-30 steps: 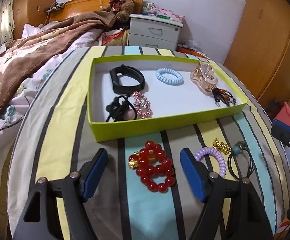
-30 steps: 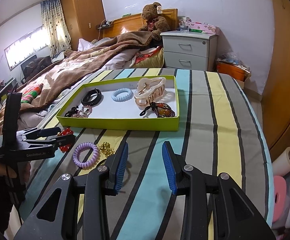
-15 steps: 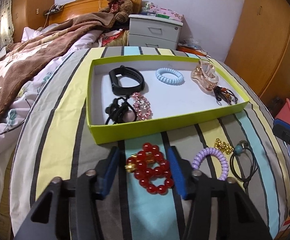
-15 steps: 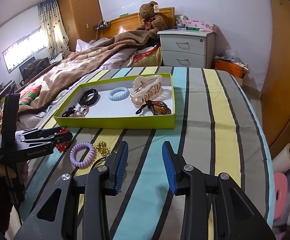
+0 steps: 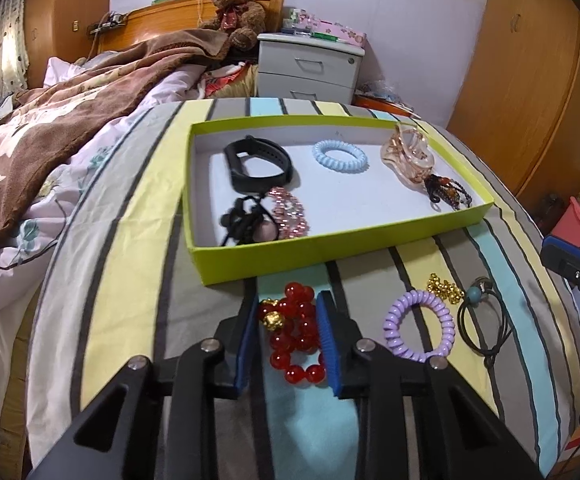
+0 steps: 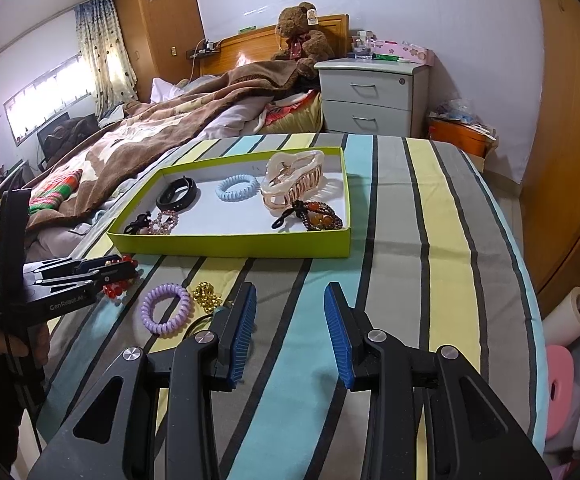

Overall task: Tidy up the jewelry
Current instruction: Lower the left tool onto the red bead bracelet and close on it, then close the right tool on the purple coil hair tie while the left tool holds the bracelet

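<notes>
the left gripper (image 5: 288, 312) had its jaws clenched on the red bead bracelet (image 5: 296, 334), on the striped tabletop (image 5: 130, 280) just in front of the green tray (image 5: 330, 246). further right, the right gripper (image 6: 290, 308) hung with jaws released, holding nothing.

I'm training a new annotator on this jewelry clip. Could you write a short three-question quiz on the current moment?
1. True or false: the left gripper has its fingers closed on the red bead bracelet.
2. Multiple choice: where does the purple spiral hair tie lie? A) inside the green box B) on the striped cloth outside the box C) between the right gripper's fingers
3. Fill in: the spiral hair tie already inside the box is light ____.

Key: 1 true; 2 B; 3 blue. The right gripper is open and holds nothing.
</notes>
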Available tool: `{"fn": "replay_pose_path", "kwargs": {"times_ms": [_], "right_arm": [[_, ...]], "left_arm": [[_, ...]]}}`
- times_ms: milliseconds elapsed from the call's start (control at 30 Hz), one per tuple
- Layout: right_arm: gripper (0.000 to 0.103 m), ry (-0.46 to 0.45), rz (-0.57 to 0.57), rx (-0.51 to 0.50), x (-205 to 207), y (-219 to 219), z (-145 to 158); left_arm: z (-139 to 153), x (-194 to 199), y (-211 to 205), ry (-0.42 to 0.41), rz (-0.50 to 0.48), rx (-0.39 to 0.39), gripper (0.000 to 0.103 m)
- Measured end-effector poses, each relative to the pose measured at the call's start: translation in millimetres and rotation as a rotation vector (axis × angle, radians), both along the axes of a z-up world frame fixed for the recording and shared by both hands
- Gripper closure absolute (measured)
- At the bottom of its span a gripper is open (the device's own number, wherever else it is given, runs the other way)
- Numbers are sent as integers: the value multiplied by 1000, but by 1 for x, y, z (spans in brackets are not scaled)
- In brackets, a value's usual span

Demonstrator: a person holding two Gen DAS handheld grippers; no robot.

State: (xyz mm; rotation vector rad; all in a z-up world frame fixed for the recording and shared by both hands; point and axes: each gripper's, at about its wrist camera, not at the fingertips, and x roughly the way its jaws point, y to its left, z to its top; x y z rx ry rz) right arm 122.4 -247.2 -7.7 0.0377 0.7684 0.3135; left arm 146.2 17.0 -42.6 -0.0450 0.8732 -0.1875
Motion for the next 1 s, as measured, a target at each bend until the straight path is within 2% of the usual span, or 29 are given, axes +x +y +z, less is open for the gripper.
{"fn": "replay_pose_path", "kwargs": {"times_ms": [400,433,533,1000], "right_arm": [[67,-1,26,-13,2,17,6],[67,0,28,-15,3,18,6],[67,-1,43,-20,4,25,6],[67,19,142,-16,7,59,2]], "left_arm": [[2,-16,39,-4,70,-81,75],[3,-17,42,-9,75,-86,78],[7,-22,48,-19,76,-109,79],[3,-33,59,-8,82,-126,79]]}}
